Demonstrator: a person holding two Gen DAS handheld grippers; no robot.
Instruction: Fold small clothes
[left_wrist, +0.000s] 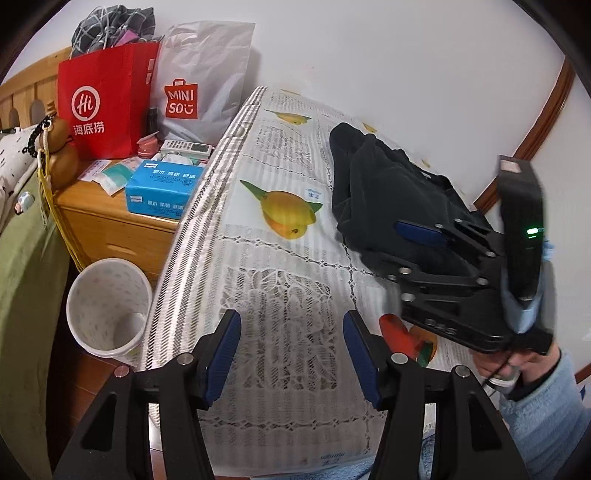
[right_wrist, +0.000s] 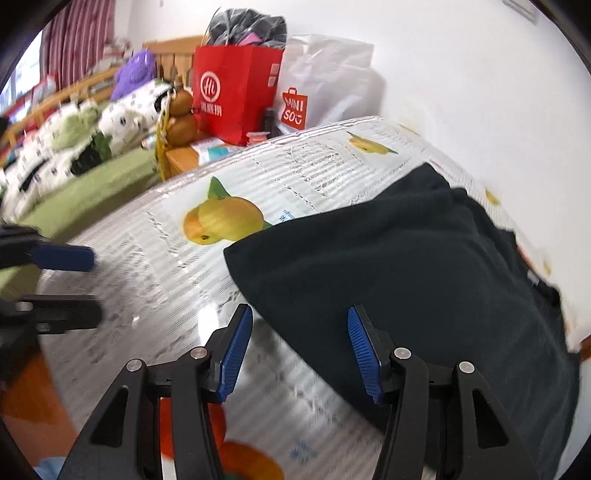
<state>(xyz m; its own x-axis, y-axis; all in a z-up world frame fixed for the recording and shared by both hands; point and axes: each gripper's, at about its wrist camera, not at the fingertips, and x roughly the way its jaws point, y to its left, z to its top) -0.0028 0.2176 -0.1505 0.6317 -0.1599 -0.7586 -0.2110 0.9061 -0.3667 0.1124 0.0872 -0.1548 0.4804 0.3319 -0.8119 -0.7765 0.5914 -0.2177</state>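
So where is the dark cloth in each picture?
Left wrist view: the dark cloth lies crumpled on the table, right of centre, partly behind the right gripper.
Right wrist view: the cloth fills the right side, just beyond the open fingers.
Shared landmark: the red bag on the wooden cabinet behind the table.

bright, even indoor light, soft shadows. glare streaks across the glossy tablecloth (right_wrist: 207, 325) in the right wrist view, which smears with motion blur; left view is sharper. fisheye bends edges, dark corners.
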